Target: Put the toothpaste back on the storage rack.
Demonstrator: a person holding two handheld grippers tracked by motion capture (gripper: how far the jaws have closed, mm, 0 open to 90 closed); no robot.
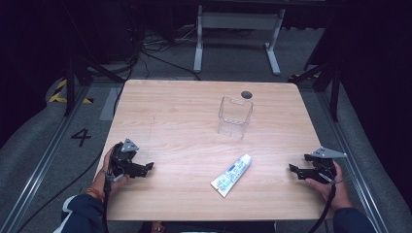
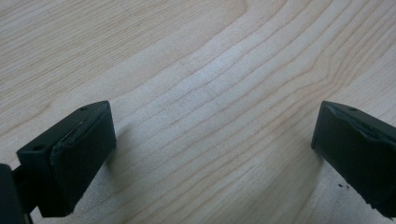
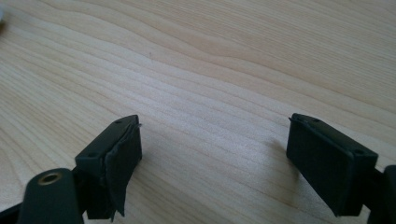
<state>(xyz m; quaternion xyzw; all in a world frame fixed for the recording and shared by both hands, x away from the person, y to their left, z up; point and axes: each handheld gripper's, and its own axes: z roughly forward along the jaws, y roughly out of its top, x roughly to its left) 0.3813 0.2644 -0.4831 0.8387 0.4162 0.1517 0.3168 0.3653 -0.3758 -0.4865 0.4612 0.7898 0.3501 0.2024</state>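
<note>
Black and blocky, my left gripper's (image 2: 212, 154) two jaws stand wide apart with nothing but pale wood grain between them; their pads are matte rubber, rough along the edges. From the high view I hold this left gripper (image 1: 145, 167) near the table's 8 o'clock edge, its grey three-cornered plate on top and its cable trailing back along my forearm. My right gripper (image 3: 212, 158) is likewise spread wide and grips nothing, one pad's facing frayed and peeling at its corner; I hold it at about 4 o'clock on the table (image 1: 170, 107), jaws pointing inward toward the middle. Between my two tools, nearer the right one, lies a soft toothpaste tube (image 1: 231, 175), white with blue print, flat at its crimped end and slanting from 7 toward 1 o'clock, touching neither gripper. Beyond it, toward 12 o'clock, stands a clear plastic bin (image 1: 234, 116), upright, rectangular, thin-walled, with a handle slot in its rim. Just past the bin, a small round dark hole (image 1: 247, 94) marks the smooth, light-grained tabletop.
</note>
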